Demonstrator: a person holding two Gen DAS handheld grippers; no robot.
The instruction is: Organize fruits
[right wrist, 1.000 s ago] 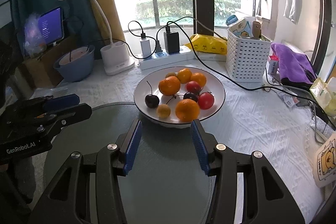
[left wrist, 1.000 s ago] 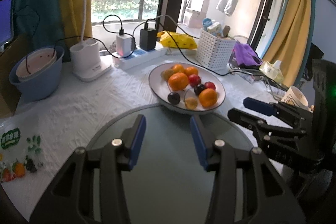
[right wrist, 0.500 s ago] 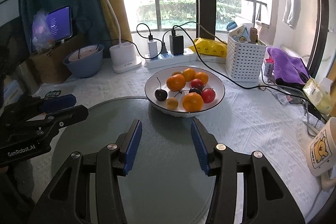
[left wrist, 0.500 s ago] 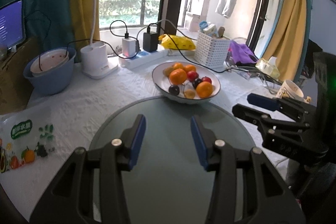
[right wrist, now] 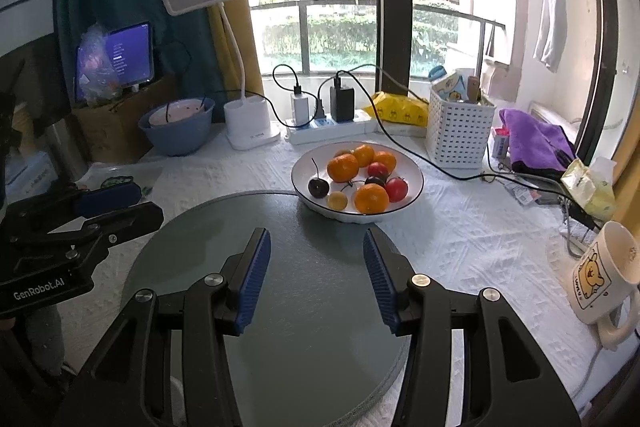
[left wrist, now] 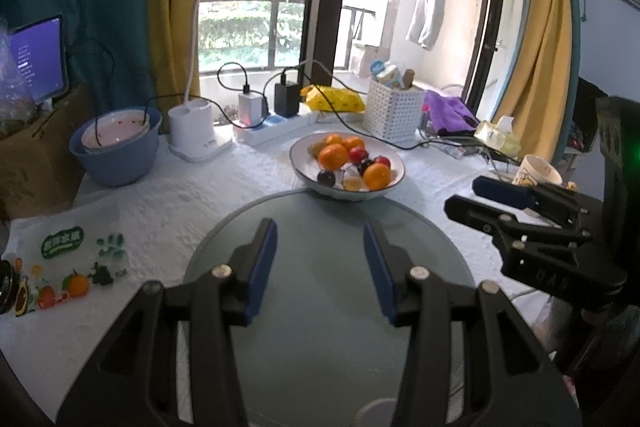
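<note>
- Currently, the left hand-held gripper (left wrist: pixel 320 263) hovers with its blue-padded jaws apart and nothing between them, above a round grey-green disc (left wrist: pixel 328 307) on the table (left wrist: pixel 160 203).
- Beside it, the right hand-held gripper (right wrist: pixel 316 273) hangs over the same disc, jaws likewise spread and holding nothing.
- Straight ahead of both, just past the disc's far edge, sits a white plate (right wrist: pixel 414 175) of fruit.
- On the plate lie several oranges (right wrist: pixel 343 167), a dark cherry (right wrist: pixel 318 187) with its stem up, a red fruit (right wrist: pixel 397 189) and a small yellow fruit (right wrist: pixel 337 200).
- Beyond the plate stand a white lattice basket (right wrist: pixel 460 137), a power strip (right wrist: pixel 332 129) with chargers and a white desk lamp (right wrist: pixel 250 123).
- To the far left of the left hand-held gripper rests a blue bowl (left wrist: pixel 114 157); a printed fruit bag (left wrist: pixel 60 263) lies nearer, also on its left.
- To the right of the right hand-held gripper stands a cartoon mug (right wrist: pixel 604 279).
</note>
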